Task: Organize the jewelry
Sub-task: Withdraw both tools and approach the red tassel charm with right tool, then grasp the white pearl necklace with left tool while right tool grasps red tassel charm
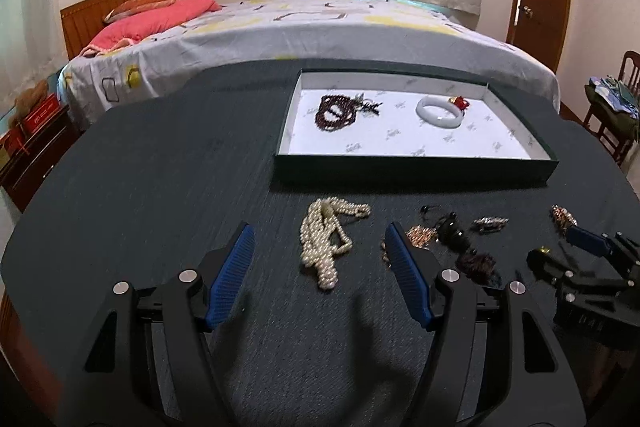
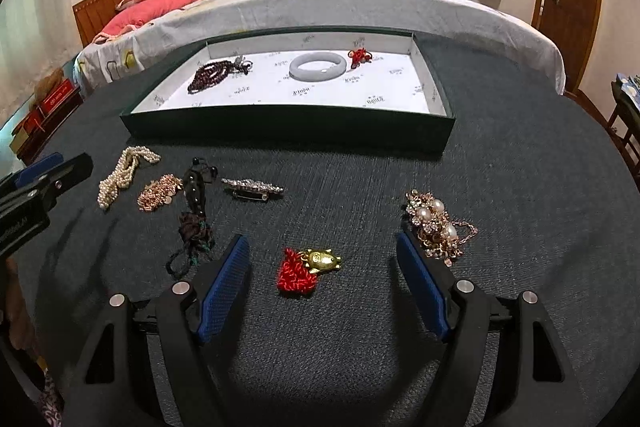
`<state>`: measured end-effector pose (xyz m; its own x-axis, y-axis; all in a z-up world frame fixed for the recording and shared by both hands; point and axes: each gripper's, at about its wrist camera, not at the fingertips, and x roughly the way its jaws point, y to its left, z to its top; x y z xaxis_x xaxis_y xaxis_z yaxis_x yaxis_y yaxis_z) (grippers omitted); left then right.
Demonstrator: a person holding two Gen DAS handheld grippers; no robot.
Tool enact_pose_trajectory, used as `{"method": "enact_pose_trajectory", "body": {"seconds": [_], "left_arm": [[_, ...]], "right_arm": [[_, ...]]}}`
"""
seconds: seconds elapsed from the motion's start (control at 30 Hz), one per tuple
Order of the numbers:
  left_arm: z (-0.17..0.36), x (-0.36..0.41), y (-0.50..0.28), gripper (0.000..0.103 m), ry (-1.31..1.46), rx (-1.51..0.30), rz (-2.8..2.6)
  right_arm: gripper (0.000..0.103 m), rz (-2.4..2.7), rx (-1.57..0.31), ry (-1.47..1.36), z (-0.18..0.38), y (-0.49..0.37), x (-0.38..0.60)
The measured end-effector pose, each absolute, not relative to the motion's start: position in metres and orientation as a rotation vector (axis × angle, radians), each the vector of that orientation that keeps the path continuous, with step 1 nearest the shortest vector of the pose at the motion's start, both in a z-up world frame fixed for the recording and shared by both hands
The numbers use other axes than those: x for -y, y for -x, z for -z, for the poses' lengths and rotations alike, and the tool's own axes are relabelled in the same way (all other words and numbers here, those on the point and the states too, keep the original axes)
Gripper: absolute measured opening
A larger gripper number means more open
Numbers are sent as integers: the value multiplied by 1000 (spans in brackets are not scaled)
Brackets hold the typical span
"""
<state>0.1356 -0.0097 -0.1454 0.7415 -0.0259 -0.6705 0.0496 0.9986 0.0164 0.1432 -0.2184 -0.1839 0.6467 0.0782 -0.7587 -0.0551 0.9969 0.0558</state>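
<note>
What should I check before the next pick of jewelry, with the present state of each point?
1. Left tool open: ok.
2. Right tool open: ok.
3. Pearl necklace lies between the left fingers: ok.
4. Gold charm with red knot lies between the right fingers: ok.
5. Free space in the tray, beside the white bangle and dark beads: ok.
6. Right finger clear of the gold pearl cluster: cannot tell, they look very near.

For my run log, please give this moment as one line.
left gripper: open, at pearl necklace | right gripper: open, at gold charm | tray: white bangle, dark beads
</note>
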Motion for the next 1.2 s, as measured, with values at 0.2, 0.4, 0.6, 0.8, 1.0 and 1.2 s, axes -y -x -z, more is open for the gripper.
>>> {"method": "enact_pose_trajectory", "body": {"seconds": [0.2,0.4,0.6,0.8,1.0,1.2], "left_arm": [[149,10,-135,66,-41,-740,40],[151,9,-136,66,-41,-750,37],[156,6,-137,66,-40,-767,26],[161,0,-140,66,-26,-791,7],[165,-10,-144,66,4,-810,-20],[166,-11,-148,66,10,-820,-18]], "right_arm": [[62,-71,-896,-34,189,-146,221],[54,-67,-895,-16,189,-144,220],[40,-70,-892,2,189,-140,220],[26,-84,-885,3,188,-138,218],[22,-91,-885,-5,188,-138,219],[20,-94,-883,-18,187,-141,220]]}}
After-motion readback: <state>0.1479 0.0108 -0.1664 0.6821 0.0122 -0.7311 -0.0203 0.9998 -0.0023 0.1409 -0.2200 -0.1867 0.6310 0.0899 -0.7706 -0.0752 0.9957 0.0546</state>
